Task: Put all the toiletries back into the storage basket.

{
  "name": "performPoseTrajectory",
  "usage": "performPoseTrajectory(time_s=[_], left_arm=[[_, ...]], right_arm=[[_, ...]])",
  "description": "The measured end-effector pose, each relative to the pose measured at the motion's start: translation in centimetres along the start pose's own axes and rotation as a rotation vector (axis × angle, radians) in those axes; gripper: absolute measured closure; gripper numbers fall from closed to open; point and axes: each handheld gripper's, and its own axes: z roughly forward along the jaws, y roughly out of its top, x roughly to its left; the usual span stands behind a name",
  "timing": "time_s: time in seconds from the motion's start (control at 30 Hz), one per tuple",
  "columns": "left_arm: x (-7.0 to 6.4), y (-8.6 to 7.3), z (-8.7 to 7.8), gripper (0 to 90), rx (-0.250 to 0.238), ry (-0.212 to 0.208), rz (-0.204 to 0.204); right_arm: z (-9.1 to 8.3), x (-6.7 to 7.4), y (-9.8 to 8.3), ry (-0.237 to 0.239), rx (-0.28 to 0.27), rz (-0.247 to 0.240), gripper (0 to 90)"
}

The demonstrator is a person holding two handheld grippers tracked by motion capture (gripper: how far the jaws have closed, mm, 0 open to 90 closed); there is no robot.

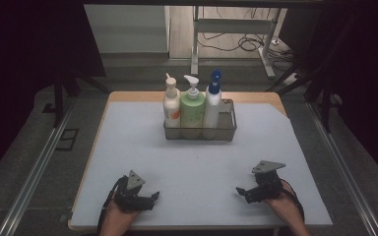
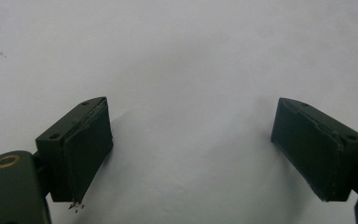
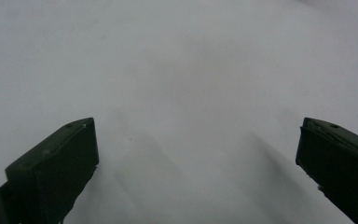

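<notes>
Both my claws rest wide open and empty at the near edge of the table [image 1: 128, 147].

My left claw [image 1: 153, 196] and right claw [image 1: 239, 191] sit well apart, jaws spread over bare surface. Far across, the basket [image 1: 229, 132] holds three upright bottles: cream [image 1: 171, 105], green [image 1: 192, 109], white [image 1: 212, 105], side by side.

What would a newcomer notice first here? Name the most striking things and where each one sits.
First, the three pump bottles standing upright in a row in the wire basket at the far middle of the table: a white bottle on the left, a green bottle in the middle and a blue-capped bottle on the right. Next, the left tool and right tool resting near the front edge, jaws apart over bare surface.
</notes>
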Motion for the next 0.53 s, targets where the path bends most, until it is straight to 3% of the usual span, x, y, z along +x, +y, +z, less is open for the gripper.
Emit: performPoseTrajectory(time_s=[0.53], left_arm=[[0.0, 0.0, 0.0, 12.2, 0.001, 0.0, -0.001]], right_arm=[[0.8, 0.2, -1.2, -0.009, -0.014, 0.016, 0.0]])
